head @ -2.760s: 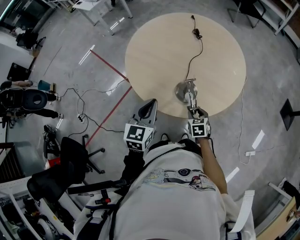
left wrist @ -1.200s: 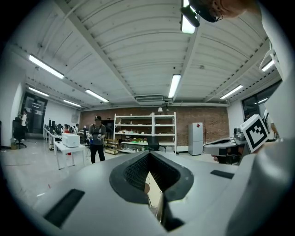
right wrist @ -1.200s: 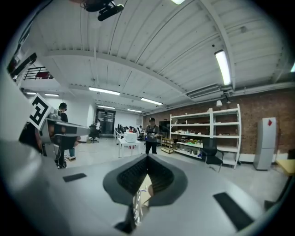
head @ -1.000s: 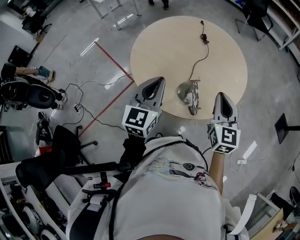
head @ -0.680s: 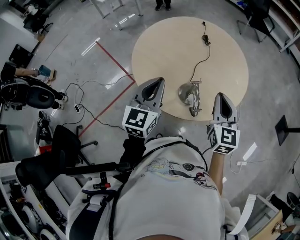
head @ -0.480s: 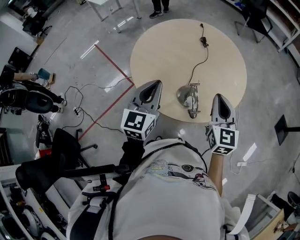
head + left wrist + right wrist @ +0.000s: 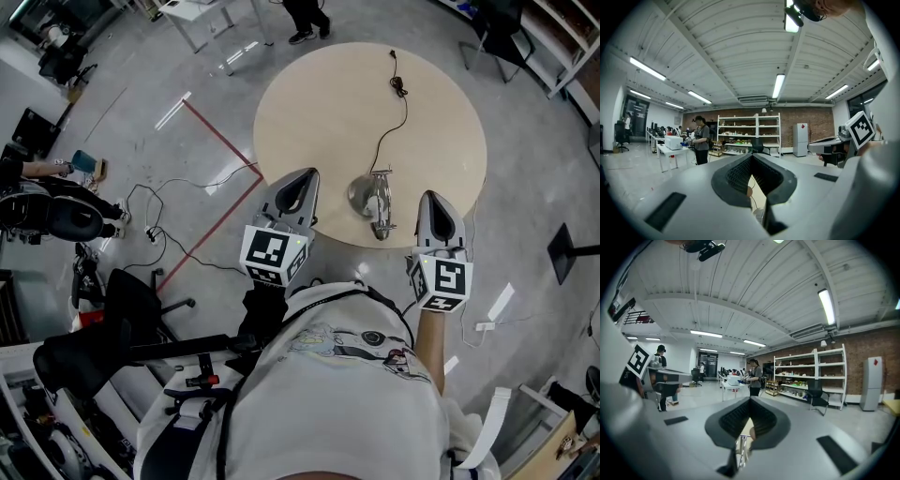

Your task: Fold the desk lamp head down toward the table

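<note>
Head view puts the desk lamp (image 7: 373, 202) on the round table (image 7: 309, 112), close to its near edge, between our two grippers and touched by neither. Its cord (image 7: 382, 145) trails toward the far side. Our left gripper (image 7: 300, 180) and right gripper (image 7: 434, 199) both hover at the table's edge with jaws pressed together and nothing in them. We judge the lamp to be shiny metal, so slippery under the pads, with a stiff joint and a base that could slide or tip this near the edge. A hold on the thin arm just behind the head seems safest, the other gripper steadying the base. From above we cannot tell how far the head leans.
</note>
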A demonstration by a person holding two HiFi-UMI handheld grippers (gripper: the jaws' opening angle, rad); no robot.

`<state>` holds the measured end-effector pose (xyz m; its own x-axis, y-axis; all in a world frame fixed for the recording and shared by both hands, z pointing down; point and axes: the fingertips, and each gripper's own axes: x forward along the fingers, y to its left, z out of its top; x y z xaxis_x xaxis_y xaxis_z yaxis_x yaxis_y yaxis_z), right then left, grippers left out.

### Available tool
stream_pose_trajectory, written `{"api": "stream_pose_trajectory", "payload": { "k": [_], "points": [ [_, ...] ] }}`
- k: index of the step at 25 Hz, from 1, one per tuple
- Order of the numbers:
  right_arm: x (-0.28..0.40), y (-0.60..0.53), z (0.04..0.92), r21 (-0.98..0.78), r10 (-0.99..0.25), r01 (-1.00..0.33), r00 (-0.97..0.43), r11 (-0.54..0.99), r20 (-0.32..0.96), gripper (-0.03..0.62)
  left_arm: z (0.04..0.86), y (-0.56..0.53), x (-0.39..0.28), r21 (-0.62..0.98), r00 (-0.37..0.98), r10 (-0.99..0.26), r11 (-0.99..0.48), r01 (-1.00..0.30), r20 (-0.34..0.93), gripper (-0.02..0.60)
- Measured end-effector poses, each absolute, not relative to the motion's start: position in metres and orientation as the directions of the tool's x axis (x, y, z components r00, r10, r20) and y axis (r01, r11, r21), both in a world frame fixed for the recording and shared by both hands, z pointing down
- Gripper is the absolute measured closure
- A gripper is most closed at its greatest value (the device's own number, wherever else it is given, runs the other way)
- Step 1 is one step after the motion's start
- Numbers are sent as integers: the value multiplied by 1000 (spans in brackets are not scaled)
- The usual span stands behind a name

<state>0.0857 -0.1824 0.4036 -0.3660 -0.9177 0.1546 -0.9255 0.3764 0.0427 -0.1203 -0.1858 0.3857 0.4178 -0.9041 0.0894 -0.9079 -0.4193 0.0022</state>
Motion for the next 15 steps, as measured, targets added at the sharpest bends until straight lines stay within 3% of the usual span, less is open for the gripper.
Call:
{"api": "stream_pose_trajectory", "payload": {
  "k": [15],
  "points": [
    [85,-182,405,31,-916,-924,-372,380,150,590,391,-185,-117,1,419,-902,-421,-907,103,580]
  ]
}}
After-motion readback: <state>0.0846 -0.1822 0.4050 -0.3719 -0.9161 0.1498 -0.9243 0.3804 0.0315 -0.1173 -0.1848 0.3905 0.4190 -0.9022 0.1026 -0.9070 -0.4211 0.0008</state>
